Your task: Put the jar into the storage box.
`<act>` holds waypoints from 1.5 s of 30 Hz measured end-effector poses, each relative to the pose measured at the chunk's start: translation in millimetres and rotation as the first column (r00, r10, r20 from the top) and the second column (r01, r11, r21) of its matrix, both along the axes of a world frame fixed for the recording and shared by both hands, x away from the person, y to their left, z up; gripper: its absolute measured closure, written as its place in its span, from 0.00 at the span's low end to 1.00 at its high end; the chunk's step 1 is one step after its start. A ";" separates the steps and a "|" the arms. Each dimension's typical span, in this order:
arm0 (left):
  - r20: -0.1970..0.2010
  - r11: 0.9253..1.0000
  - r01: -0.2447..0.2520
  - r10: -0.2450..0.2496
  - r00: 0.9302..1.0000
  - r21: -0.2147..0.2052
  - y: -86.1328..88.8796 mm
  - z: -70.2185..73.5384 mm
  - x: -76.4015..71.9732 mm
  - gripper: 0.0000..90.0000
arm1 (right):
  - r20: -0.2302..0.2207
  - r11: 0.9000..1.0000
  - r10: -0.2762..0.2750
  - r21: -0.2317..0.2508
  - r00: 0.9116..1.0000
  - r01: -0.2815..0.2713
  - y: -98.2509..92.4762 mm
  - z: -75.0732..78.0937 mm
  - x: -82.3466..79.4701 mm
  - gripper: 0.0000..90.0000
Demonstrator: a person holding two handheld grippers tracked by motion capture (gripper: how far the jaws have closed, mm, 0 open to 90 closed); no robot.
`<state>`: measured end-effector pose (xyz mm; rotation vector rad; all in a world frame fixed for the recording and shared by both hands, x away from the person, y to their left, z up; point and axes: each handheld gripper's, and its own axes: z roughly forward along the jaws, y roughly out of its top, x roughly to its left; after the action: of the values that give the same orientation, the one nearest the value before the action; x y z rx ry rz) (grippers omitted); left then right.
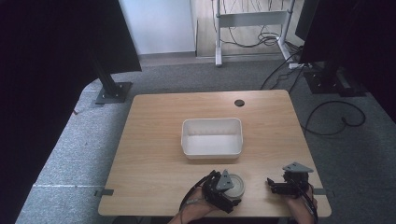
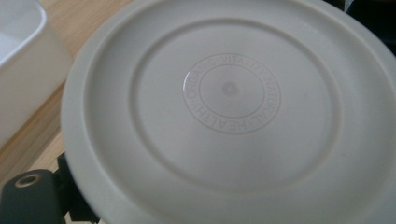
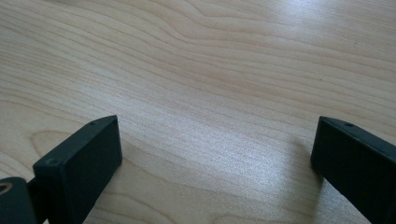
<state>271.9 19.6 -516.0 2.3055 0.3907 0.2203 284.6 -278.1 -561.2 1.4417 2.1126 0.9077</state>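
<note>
The round lid (image 1: pixel 235 185) lies near the front edge of the wooden table (image 1: pixel 154 140), just in front of the white tub (image 1: pixel 212 136) and apart from it. The left gripper (image 1: pixel 223 189) sits over the lid's left side. In the left gripper view the lid (image 2: pixel 233 107) sits very close to the camera, with 1 black jaw tip visible at the lower left beside its rim; whether the jaws are clamped on the rim or merely beside it cannot be told from these views.

The right gripper (image 1: pixel 280 185) rests at the front right of the table, well apart from the lid. Its 2 jaws stand wide apart over bare wood in the right gripper view, holding nothing.

Handling judgement: the lid appears to be thin moulded plastic, light, fairly stiff, smooth and likely slippery. Recommended hold: pinch across the raised outer rim, not the flat centre. Excess force may flex the lid or let it slip out
</note>
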 end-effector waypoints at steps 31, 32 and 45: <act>-0.007 0.999 -0.042 0.042 0.999 -0.019 8.6 18.4 20.9 0.11 | 0.000 1.000 0.000 0.000 1.000 0.000 0.0 0.0 0.0 0.02; -0.009 0.999 -0.045 0.045 0.999 -0.022 9.0 19.1 21.8 0.11 | 0.000 1.000 0.000 0.000 1.000 0.000 0.0 0.0 0.0 0.02; 0.007 0.997 -0.070 0.070 0.998 -0.028 15.2 29.3 33.2 0.11 | 0.000 1.000 0.000 0.000 1.000 0.000 0.0 0.0 0.0 0.02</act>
<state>305.1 34.8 -486.7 2.2656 0.4678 0.2575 284.6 -278.1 -561.2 1.4416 2.1127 0.9078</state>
